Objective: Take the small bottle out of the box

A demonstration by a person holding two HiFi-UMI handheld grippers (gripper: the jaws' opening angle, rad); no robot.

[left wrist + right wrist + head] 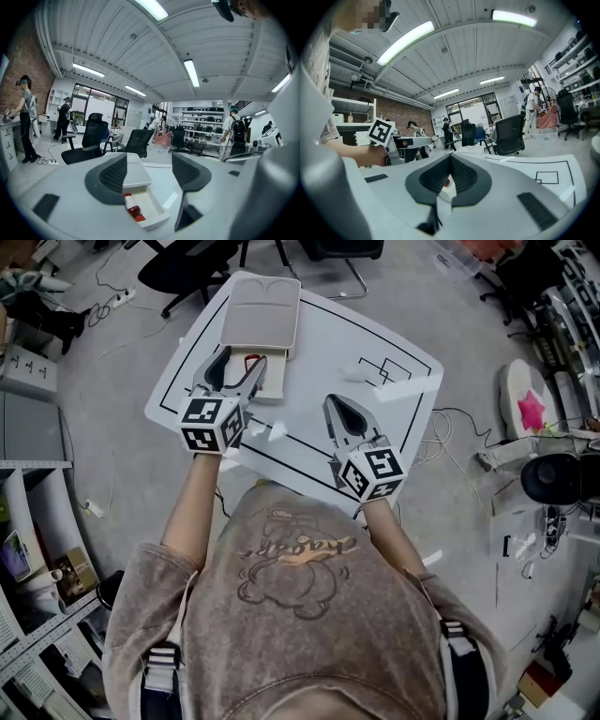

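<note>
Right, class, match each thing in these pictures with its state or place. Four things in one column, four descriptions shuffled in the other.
Things:
1. left gripper
2. right gripper
3. small bottle
4. table

Descriptions:
A. fingers together
B. lying in the open box
C. fingers wide apart
D. white with black lines

Pairs: 1-C; 2-A; 3-B; 4-D

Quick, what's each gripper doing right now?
Left gripper: open, holding nothing; the small bottle lies in the box.
Right gripper: closed, holding nothing.
</note>
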